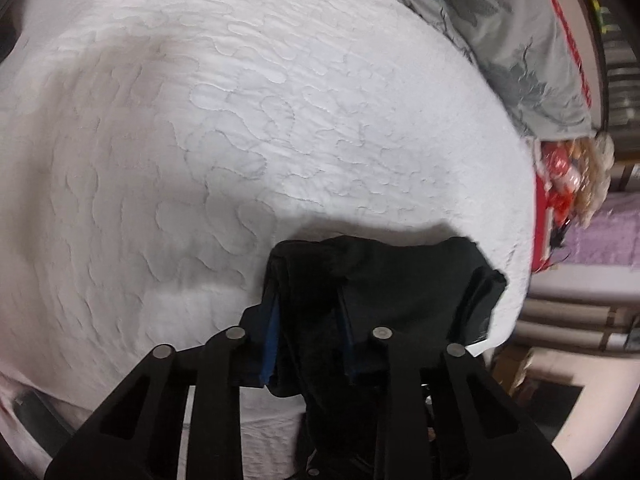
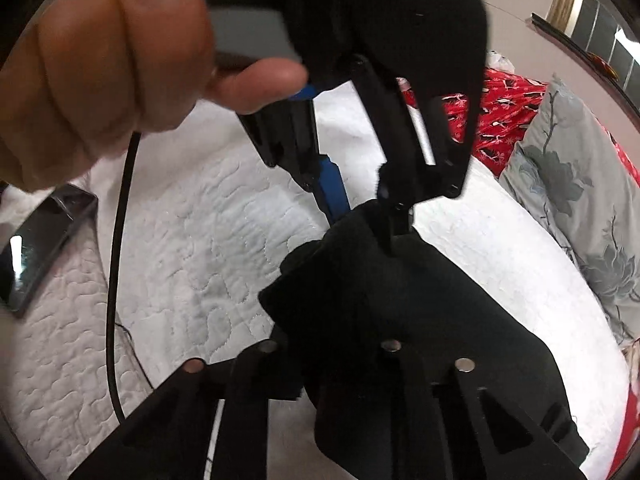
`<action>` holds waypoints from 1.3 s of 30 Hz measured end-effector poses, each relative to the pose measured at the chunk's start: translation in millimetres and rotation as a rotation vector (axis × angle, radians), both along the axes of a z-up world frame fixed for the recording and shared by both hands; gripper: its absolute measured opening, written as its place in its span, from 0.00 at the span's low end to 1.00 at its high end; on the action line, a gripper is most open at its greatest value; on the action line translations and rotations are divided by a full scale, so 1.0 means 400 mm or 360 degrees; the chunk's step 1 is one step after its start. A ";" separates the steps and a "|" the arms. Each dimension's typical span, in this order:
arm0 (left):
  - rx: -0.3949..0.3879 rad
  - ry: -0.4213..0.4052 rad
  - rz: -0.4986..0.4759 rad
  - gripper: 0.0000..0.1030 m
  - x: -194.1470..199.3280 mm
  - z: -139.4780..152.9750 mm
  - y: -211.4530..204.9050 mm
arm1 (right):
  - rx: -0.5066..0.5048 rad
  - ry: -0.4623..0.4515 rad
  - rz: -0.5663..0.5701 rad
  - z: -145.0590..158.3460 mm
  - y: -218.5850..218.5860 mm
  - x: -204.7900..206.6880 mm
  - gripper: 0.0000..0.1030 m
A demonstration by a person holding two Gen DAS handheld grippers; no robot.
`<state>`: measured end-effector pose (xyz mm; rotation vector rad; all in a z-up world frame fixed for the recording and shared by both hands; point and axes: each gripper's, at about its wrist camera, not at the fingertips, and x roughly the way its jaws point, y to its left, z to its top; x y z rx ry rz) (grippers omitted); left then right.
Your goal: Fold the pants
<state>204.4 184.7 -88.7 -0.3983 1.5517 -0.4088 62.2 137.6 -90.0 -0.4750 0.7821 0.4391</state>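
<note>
A: So, the left wrist view first. Where are the pants?

B: The black fabric pants (image 1: 384, 280) lie bunched on the white quilted bedspread (image 1: 240, 120), at its near right part. The left gripper (image 1: 308, 320), black with blue-padded fingers (image 1: 271, 344), points steeply down into them. Its jaws stand narrow, with a fold of the dark cloth pinched between the pads. More cloth hangs down toward the camera below the fingers.

A: Anything else there?

B: A grey floral pillow (image 1: 512, 40) at the far right, with red patterned cloth (image 1: 560, 176) beyond the bed's right edge.

A: Now the right wrist view.

B: Here the pants (image 2: 400, 320) spread from the middle toward the near right over the same bedspread (image 2: 200, 240). The right gripper (image 2: 336, 360) is buried in them: the dark cloth covers its fingers, so I cannot see the pads, but the jaws sit close together with cloth bunched between them, which reads as a grip.

A: And the other tool?

B: The left gripper (image 2: 368, 216) comes down from the top, tilted, its fingertips nipping the far end of the pants. A person's hand (image 2: 104, 72) wraps its handle at the upper left, fingers curled, thumb stretched right. A black cable (image 2: 116, 240) hangs from it, and a dark glossy phone-like slab (image 2: 36, 248) lies at the left. The floral pillow (image 2: 580, 208) and red cloth (image 2: 504, 112) sit at the far right.
</note>
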 end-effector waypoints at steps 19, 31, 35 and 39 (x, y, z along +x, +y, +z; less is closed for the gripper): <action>-0.0136 -0.0078 0.0016 0.17 -0.083 0.181 -0.250 | 0.0555 0.0052 -0.0296 0.185 -0.358 -0.050 0.12; 0.0081 0.0019 -0.0308 0.17 -0.098 0.069 -0.699 | 0.0889 0.0289 -0.0770 0.118 -0.762 -0.110 0.12; 0.0238 -0.0045 -0.0369 0.22 -0.122 0.063 -0.781 | 0.1015 0.0487 -0.0953 0.039 -0.882 -0.109 0.19; 0.0225 -0.0055 -0.0431 0.25 -0.143 0.116 -0.783 | 0.1097 0.0566 -0.0967 0.023 -0.932 -0.116 0.32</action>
